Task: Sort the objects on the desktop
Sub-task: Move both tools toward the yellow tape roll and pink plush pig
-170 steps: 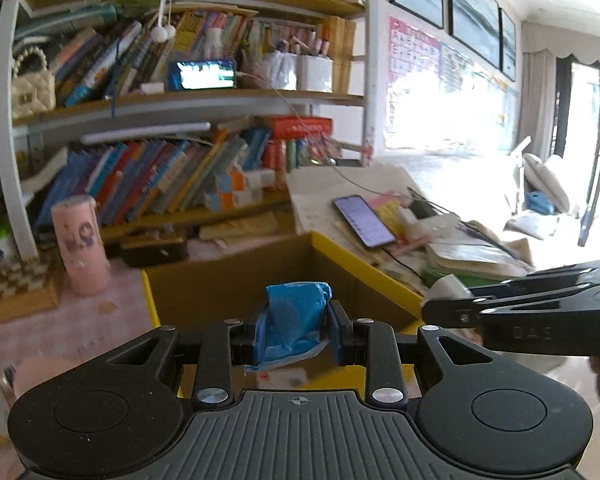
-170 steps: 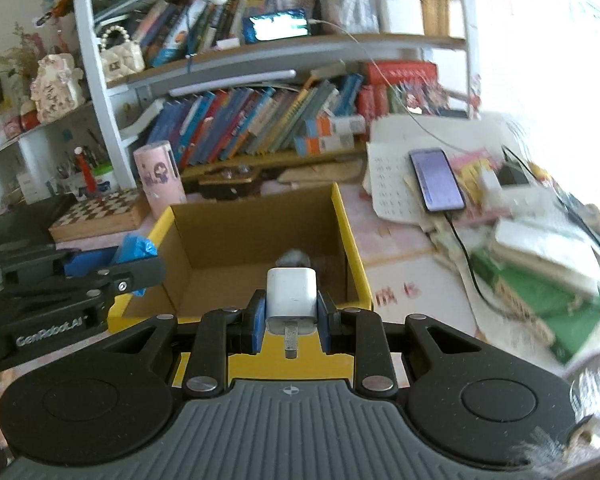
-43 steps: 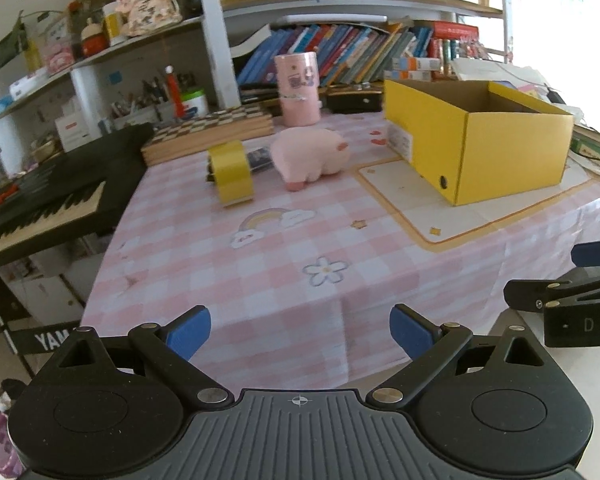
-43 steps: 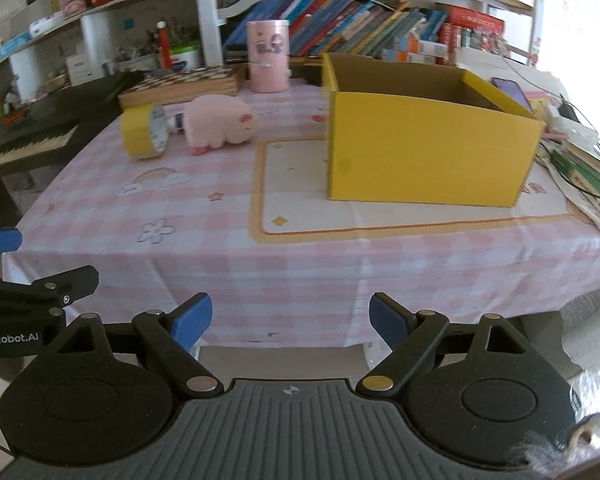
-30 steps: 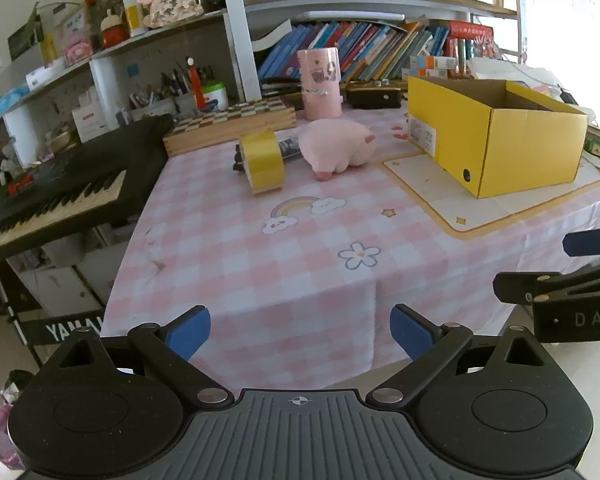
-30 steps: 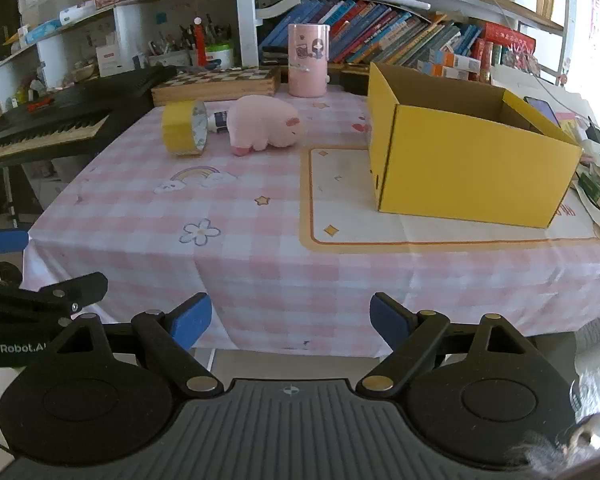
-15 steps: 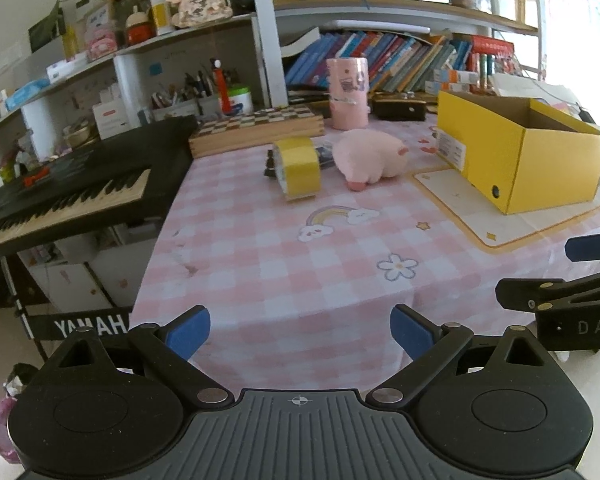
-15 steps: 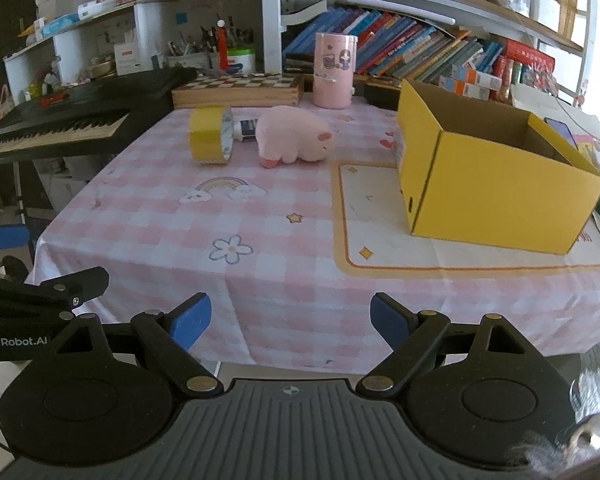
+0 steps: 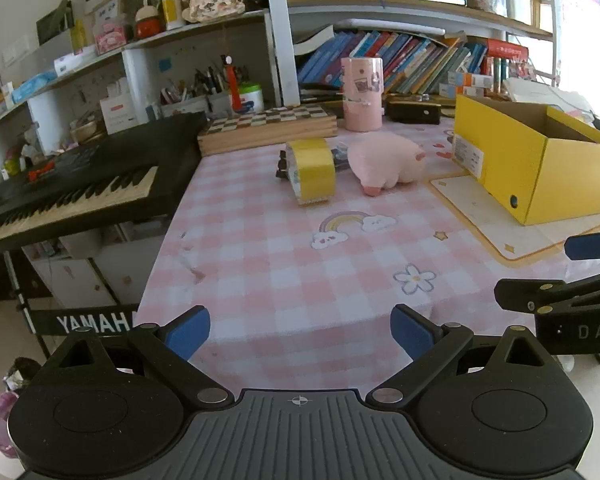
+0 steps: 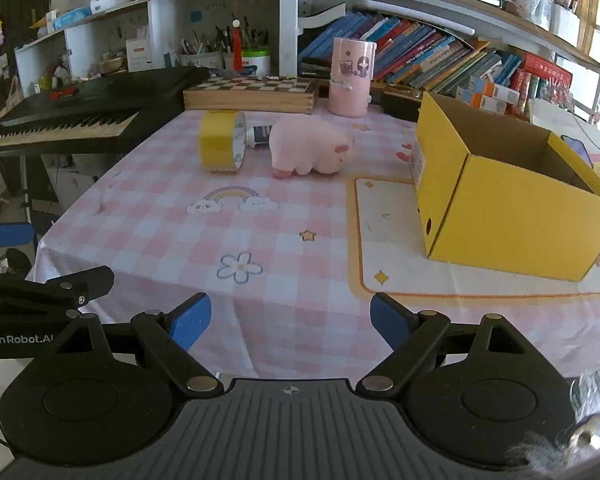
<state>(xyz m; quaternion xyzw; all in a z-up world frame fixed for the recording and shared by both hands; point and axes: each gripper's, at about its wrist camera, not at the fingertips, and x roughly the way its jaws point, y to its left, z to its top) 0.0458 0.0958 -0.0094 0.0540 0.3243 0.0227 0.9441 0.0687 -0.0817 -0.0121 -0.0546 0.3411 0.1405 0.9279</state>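
With both the left gripper [image 9: 300, 330] and right gripper [image 10: 290, 322] spread empty, the soft pink plush pig [image 10: 308, 149], centre frame, looks light and squashy, best pinched across its back.

Crowded white shelving [image 9: 276, 32] along the back wall, packed with leaning books [image 10: 412, 56], pen pots and trinkets. Black Yamaha keyboard [image 9: 72, 184] on a stand at left, above pale floor [image 9: 0, 344]. Pink checked tablecloth [image 10: 260, 232] over the table. Strong daylight flooding in from the right.
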